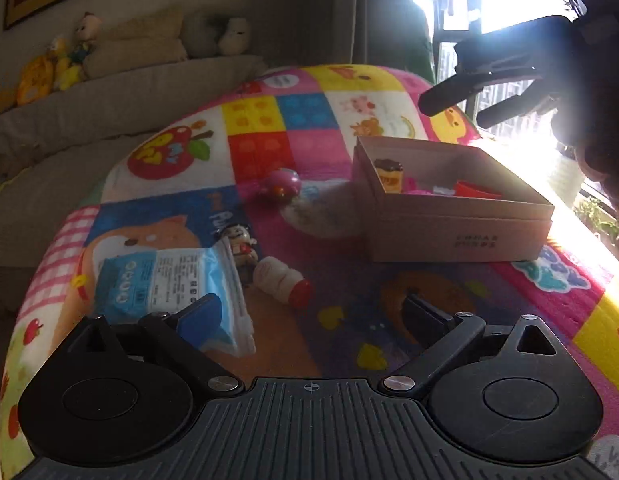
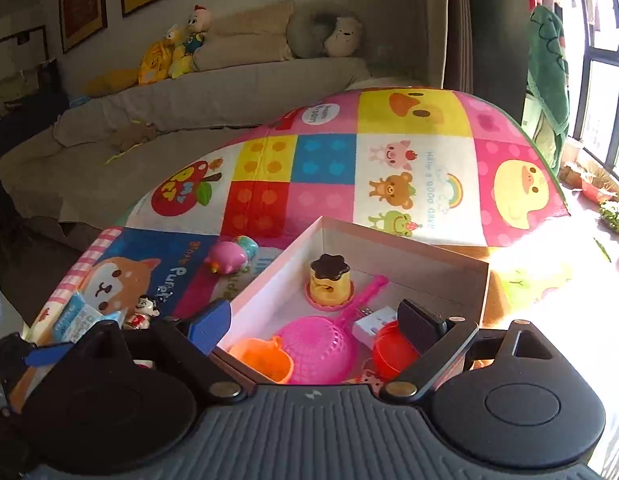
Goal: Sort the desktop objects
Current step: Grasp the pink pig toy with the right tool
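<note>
A cardboard box (image 1: 461,236) stands on the colourful mat. In the right wrist view the box (image 2: 389,248) holds a pudding toy (image 2: 329,280), a pink strainer (image 2: 319,348), an orange cup (image 2: 263,360), a red cup (image 2: 391,354) and a white block (image 2: 373,322). My right gripper (image 2: 315,326) is open and empty just above the box; it also shows in the left wrist view (image 1: 457,112). My left gripper (image 1: 309,316) is open and empty, low over the mat. Near it lie a blue tissue pack (image 1: 165,284), a small figurine (image 1: 241,246), a little white bottle with a red cap (image 1: 283,282) and a pink toy (image 1: 281,186).
A grey sofa (image 2: 189,92) with plush toys stands behind the mat. Bright windows and plants (image 2: 597,184) are at the right. The mat's left edge (image 1: 49,264) drops off near the tissue pack.
</note>
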Available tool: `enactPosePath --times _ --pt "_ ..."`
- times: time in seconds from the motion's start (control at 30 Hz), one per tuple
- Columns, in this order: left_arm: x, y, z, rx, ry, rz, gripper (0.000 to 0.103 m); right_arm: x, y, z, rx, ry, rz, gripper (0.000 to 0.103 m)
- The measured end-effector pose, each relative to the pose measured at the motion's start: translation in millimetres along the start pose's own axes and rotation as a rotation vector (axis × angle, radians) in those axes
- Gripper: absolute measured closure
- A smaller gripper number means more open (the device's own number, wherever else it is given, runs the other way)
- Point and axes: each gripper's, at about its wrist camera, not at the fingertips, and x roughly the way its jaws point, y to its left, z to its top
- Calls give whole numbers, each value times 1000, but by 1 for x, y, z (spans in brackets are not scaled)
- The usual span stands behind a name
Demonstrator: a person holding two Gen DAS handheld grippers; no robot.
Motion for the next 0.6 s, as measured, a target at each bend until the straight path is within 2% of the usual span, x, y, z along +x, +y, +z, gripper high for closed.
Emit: enactPosePath --times 0.07,0.17,0.3,0.37,0.47,0.5,0.53,0.57,0.6 --pt "-5 8 -9 -7 -7 18 3 29 21 24 25 47 55 12" --pt "-13 27 -16 -57 -16 49 3 84 50 51 53 129 53 12" --pt "-20 51 -25 -126 -13 90 2 167 77 64 61 229 -48 16" --pt "-23 63 -28 -200 -20 68 2 203 81 62 83 287 -86 21" --pt "-20 71 -30 -257 -17 47 2 236 88 53 79 333 -161 22" --pt "-18 73 -30 -268 -6 36 2 242 92 50 62 355 -160 27" --pt "-18 74 -30 -277 0 29 2 244 97 48 36 375 -151 45" --pt "-18 74 -30 -281 -1 26 2 243 105 46 -13 386 -135 54" --pt "-19 74 -31 -282 -5 23 2 239 112 42 -54 387 -120 54"
